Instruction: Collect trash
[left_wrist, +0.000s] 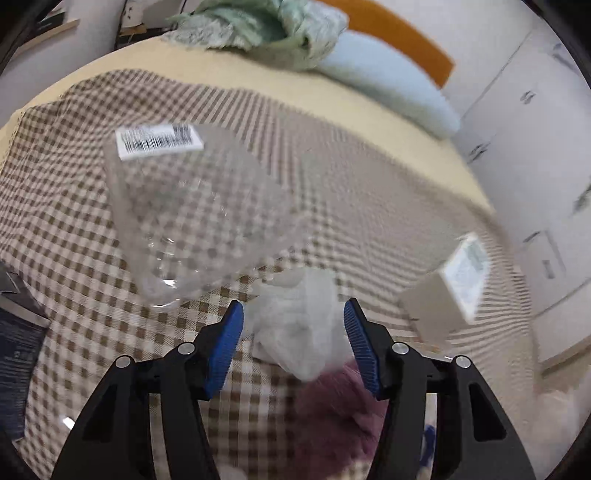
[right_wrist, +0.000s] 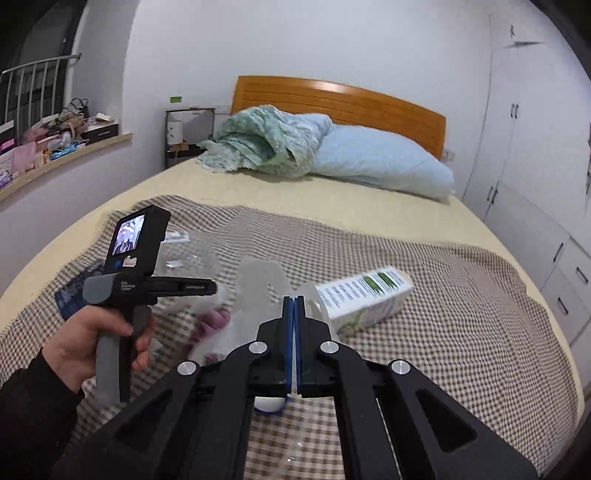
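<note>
My left gripper (left_wrist: 293, 325) holds a crumpled white tissue (left_wrist: 299, 325) between its blue pads, which stand half apart on it. Below the tissue a purple item (left_wrist: 332, 402) shows inside a thin translucent plastic bag (right_wrist: 258, 280). My right gripper (right_wrist: 294, 306) is shut on the bag's upper edge, and the bag's handles stand up just beyond its tips. In the right wrist view a hand carries the left gripper (right_wrist: 207, 287) at the bag's left side. A clear plastic container (left_wrist: 192, 221) with a barcode label lies on the checked cloth (left_wrist: 369, 192).
A white carton (right_wrist: 365, 299) with green print lies on the cloth to the right, also seen as the carton (left_wrist: 443, 291). A dark blue packet (right_wrist: 74, 291) lies at the left. A pillow (right_wrist: 380, 162) and a green blanket (right_wrist: 266, 144) are at the headboard. White cupboards (right_wrist: 535, 177) stand on the right.
</note>
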